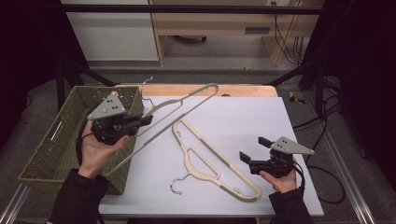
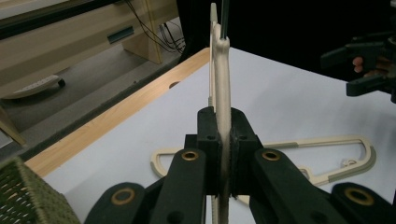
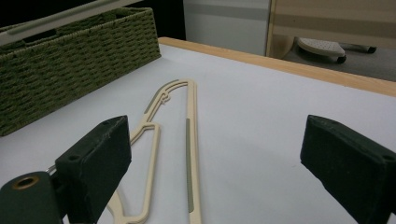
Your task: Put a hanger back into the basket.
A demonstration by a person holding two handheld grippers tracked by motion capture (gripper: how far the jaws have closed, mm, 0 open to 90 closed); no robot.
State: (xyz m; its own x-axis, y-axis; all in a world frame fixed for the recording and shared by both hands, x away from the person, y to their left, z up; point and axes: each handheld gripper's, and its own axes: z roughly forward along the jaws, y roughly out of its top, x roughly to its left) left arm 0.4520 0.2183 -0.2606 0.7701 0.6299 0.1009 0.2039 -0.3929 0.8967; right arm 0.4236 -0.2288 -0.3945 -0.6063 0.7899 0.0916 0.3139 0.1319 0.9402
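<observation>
At far left a green woven basket (image 1: 51, 140), beside it a raised hanger (image 1: 184, 105) clamped in the left gripper (image 1: 140, 122), a second hanger (image 1: 212, 163) flat mid-table, just left of the right gripper (image 1: 252, 149), jaws spread, empty

Two cream hangers: one raised at left (image 1: 177, 109), one flat at centre (image 1: 212, 161). One green wicker basket (image 1: 56, 140), far left. Two grippers: left (image 1: 133, 122), right (image 1: 252, 151).

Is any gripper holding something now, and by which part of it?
The left gripper holds one hanger, jaws shut on one of its thin bars. The right gripper is open and holds nothing; the other hanger lies on the table.
</observation>
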